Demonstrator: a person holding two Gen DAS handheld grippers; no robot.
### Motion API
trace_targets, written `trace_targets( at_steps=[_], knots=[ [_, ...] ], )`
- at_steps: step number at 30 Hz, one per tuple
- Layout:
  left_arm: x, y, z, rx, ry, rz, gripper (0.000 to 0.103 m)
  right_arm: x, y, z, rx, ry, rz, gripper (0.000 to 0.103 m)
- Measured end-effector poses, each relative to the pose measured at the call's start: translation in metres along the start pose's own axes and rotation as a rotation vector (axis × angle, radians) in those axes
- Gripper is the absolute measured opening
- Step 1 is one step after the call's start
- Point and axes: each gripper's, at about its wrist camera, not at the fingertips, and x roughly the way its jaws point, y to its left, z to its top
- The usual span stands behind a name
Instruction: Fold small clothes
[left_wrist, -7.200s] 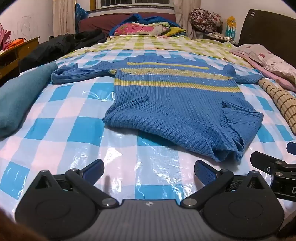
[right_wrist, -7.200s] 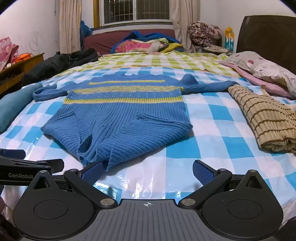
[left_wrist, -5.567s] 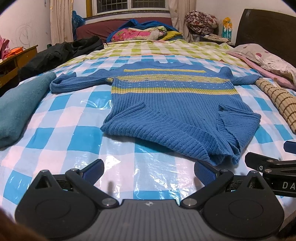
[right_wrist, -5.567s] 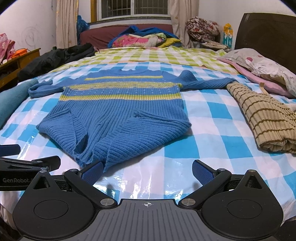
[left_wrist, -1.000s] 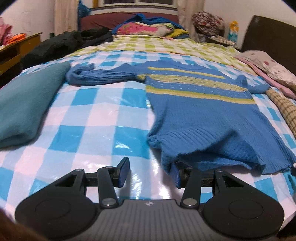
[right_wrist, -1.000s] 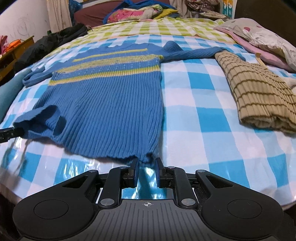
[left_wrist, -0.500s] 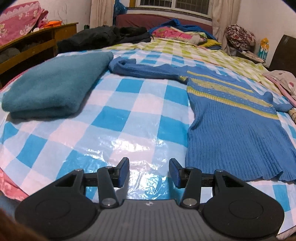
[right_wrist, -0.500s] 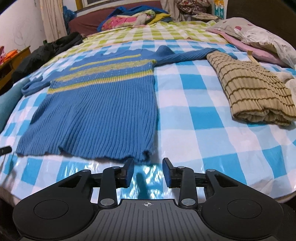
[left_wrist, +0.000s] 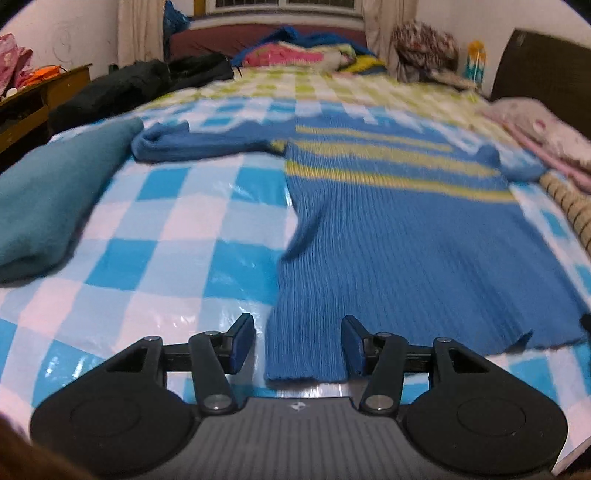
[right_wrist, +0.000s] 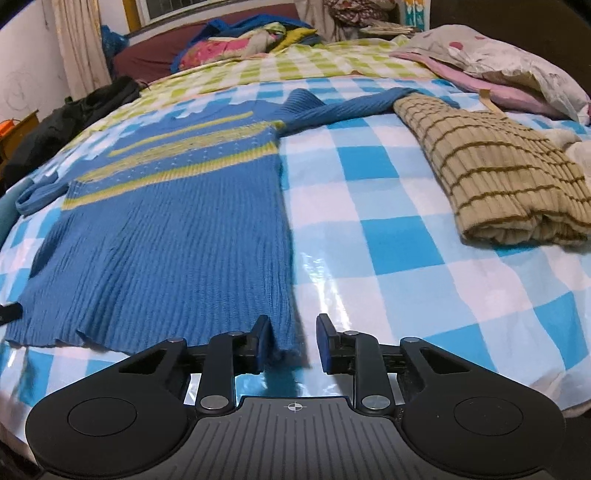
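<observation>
A blue ribbed sweater (left_wrist: 399, 243) with yellow stripes lies flat on the blue-and-white checked bed cover (left_wrist: 155, 236), sleeves spread out to both sides. My left gripper (left_wrist: 297, 341) is open, its jaws astride the sweater's lower left hem corner. My right gripper (right_wrist: 291, 343) is open, its jaws astride the lower right hem corner of the sweater (right_wrist: 177, 236). Neither grips the cloth. The left view is blurred.
A folded teal cloth (left_wrist: 48, 195) lies left of the sweater. A folded tan striped sweater (right_wrist: 506, 173) lies to the right, pillows (right_wrist: 495, 66) beyond it. Dark clothes (left_wrist: 140, 85) and bedding are piled at the far end. The near bed edge is just below both grippers.
Both grippers let go of the hem after spreading the sweater flat. Since half a second ago the left gripper swung right over the hem corner, and both jaws opened wider.
</observation>
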Motion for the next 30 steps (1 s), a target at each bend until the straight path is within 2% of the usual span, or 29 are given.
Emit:
trace_targets(
  at_steps=[6, 11, 14, 22, 30],
  knots=[
    [-0.004, -0.003, 0.0, 0.026, 0.009, 0.016, 0.057, -0.007, -0.01, 0.0, 0.031, -0.003, 0.004, 0.024],
    [-0.009, -0.008, 0.008, 0.023, -0.009, 0.007, 0.057, -0.017, -0.012, 0.004, 0.043, -0.049, 0.004, 0.026],
    [-0.012, -0.017, 0.014, 0.042, -0.024, -0.011, 0.063, -0.02, -0.012, 0.007, 0.04, -0.071, 0.002, 0.029],
    [-0.002, -0.053, 0.026, 0.131, -0.006, -0.025, 0.066, -0.013, -0.003, 0.021, 0.034, -0.087, 0.058, 0.029],
    [0.013, -0.077, 0.039, 0.177, 0.021, -0.023, 0.068, 0.011, 0.011, 0.034, -0.006, -0.063, 0.099, 0.029]
  ],
)
